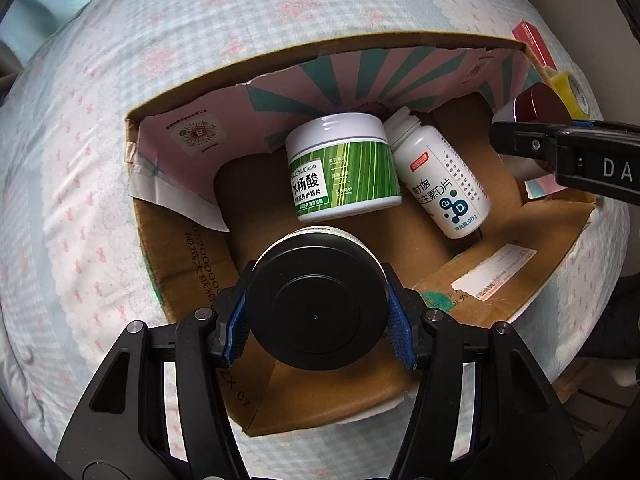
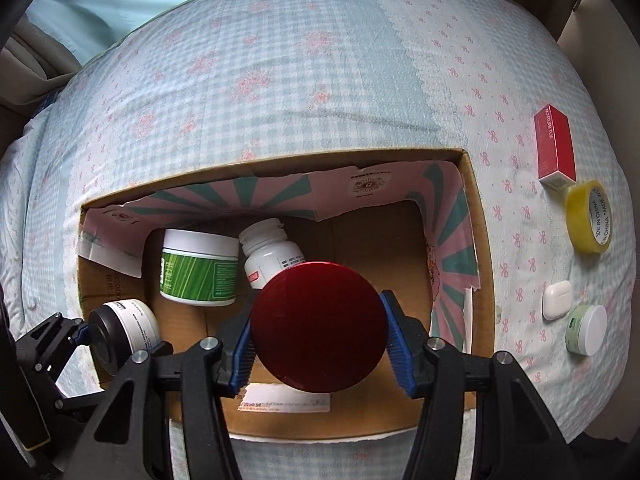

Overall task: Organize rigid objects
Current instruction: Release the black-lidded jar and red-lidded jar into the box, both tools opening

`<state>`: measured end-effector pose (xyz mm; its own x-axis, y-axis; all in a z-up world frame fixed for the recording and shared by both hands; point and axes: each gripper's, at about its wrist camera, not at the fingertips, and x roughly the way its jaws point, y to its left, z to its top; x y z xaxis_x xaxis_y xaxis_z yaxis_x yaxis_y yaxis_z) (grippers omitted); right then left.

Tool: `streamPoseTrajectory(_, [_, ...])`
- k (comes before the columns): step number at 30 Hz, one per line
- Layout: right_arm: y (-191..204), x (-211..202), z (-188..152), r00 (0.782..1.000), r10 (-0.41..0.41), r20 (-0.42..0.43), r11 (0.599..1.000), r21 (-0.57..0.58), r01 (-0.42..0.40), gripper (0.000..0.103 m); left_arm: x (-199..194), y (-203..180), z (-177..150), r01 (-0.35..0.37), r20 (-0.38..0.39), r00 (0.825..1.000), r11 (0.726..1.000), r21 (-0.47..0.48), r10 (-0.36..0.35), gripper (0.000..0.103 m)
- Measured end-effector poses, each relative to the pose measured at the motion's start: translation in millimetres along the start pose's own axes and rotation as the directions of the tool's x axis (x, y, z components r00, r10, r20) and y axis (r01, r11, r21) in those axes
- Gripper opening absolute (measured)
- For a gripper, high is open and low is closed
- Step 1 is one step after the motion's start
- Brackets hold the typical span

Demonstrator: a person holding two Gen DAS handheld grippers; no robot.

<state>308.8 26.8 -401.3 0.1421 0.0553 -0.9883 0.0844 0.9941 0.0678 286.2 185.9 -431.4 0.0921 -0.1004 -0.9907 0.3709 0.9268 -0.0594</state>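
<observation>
Black-lidded jar (image 1: 318,308), white-bodied, sits squarely between the blue pads (image 1: 234,322) of the left gripper (image 1: 318,322), lid toward the camera; both pads press against the lid's rim, so the jaws are closed on it at a narrow setting. It hangs above the open cardboard box (image 1: 516,280), over the near-left part of the brown floor. Red-lidded container (image 2: 318,326) is likewise clamped by its lid between the blue pads (image 2: 394,344) of the right gripper (image 2: 318,340), jaws narrow and bearing on opposite sides of the rim, above the middle of the same box (image 2: 478,216). Seen from the right wrist, the left gripper (image 2: 86,332) and its jar (image 2: 122,330) stand at the box's left edge; seen from the left wrist, the right gripper's finger (image 1: 532,144) crosses the box's right wall with the red lid (image 1: 540,102) beyond it. Inside the box, a green-labelled tub (image 1: 344,168) and a white pill bottle (image 1: 440,178) lie on their sides, touching, against the far wall's pink-and-teal printed flap. Outside the box, on the checked bedspread (image 2: 320,80) to the right, lie a red carton (image 2: 555,148), a yellow tape roll (image 2: 590,216) just beside it, a white earbud case (image 2: 557,300) and a small pale-green tub (image 2: 586,330).
</observation>
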Motion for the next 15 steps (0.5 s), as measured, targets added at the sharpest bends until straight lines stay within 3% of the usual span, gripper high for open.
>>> streamPoseTrajectory(8, [-9, 32, 21, 1.0, -0.009, -0.023, 0.999, 0.053, 0.01, 0.052, 9, -4, 6, -0.029, 0.002, 1.0, 0.999, 0.033, 0.029, 0.054])
streamPoseTrajectory(9, [-9, 33, 22, 1.0, -0.007, -0.02, 0.998, 0.06, 0.008, 0.052, 8, -4, 7, -0.032, 0.008, 0.999, 0.999, 0.034, 0.032, 0.058])
streamPoseTrajectory(10, [-10, 33, 23, 1.0, -0.006, -0.018, 0.998, 0.066, 0.007, 0.052, 6, -5, 8, -0.037, 0.017, 0.999, 0.999, 0.039, 0.036, 0.08])
streamPoseTrajectory(11, [-10, 34, 24, 1.0, -0.008, -0.018, 0.997, 0.071, 0.009, 0.053, 2, -6, 9, -0.04, 0.028, 0.999, 0.998, 0.046, 0.039, 0.095])
streamPoseTrajectory(12, [-10, 34, 25, 1.0, -0.012, -0.019, 0.997, 0.075, 0.013, 0.061, -4, -7, 10, -0.038, 0.05, 0.998, 0.998, 0.052, 0.035, 0.103])
streamPoseTrajectory(13, [-10, 34, 26, 1.0, -0.019, -0.02, 0.997, 0.075, 0.02, 0.071, -10, -8, 10, -0.031, 0.064, 0.998, 0.998, 0.06, 0.027, 0.103])
streamPoseTrajectory(14, [-9, 33, 27, 1.0, -0.025, -0.014, 0.997, 0.069, 0.026, 0.103, -14, -8, 9, -0.029, 0.073, 0.997, 0.997, 0.066, 0.025, 0.103])
streamPoseTrajectory(15, [-9, 29, 27, 1.0, -0.023, 0.009, 0.998, 0.059, 0.022, 0.103, -18, -8, 8, -0.032, 0.083, 0.996, 0.997, 0.068, 0.026, 0.103])
